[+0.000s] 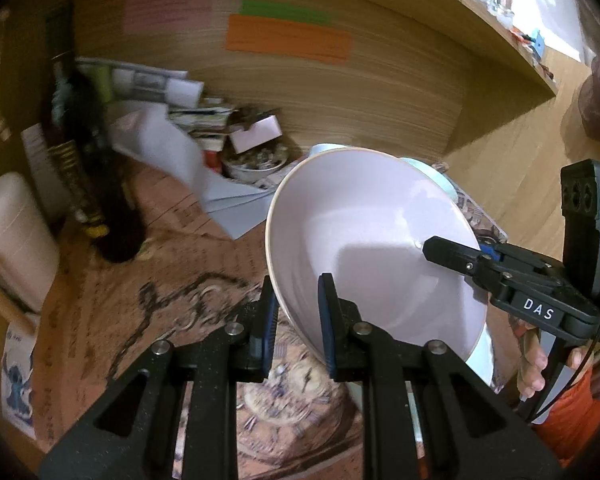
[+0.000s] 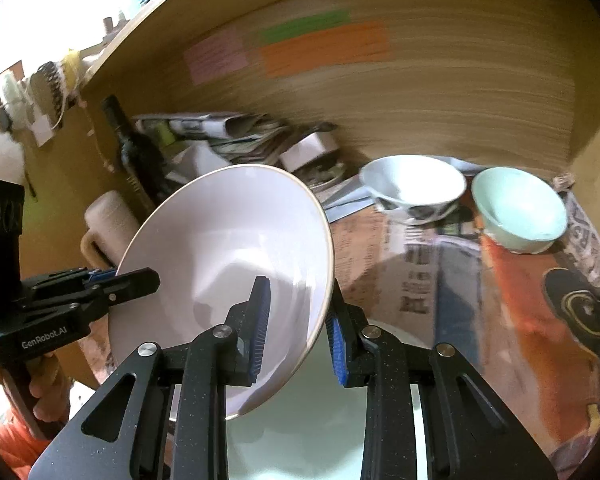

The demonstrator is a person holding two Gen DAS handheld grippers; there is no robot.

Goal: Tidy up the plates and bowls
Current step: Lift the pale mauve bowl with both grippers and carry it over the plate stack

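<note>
A pale lilac plate (image 1: 364, 240) is held tilted above the table by both grippers. My left gripper (image 1: 298, 320) is shut on the plate's left rim. My right gripper (image 2: 298, 330) is shut on its right rim (image 2: 324, 280); the plate fills the middle of the right wrist view (image 2: 228, 256). Each gripper shows in the other's view, the right one (image 1: 452, 254) and the left one (image 2: 132, 280). A white patterned bowl (image 2: 414, 188) and a mint green bowl (image 2: 518, 208) stand on the newspaper behind. A pale green plate (image 2: 300, 432) lies under the lifted one.
Newspaper (image 2: 440, 288) covers the table. A dark bottle (image 1: 80, 160), a cream mug (image 1: 12, 236), paper stacks (image 1: 180, 140) and a small dish of clutter (image 1: 256, 160) stand at the back left. A wooden wall (image 1: 340, 92) closes the back.
</note>
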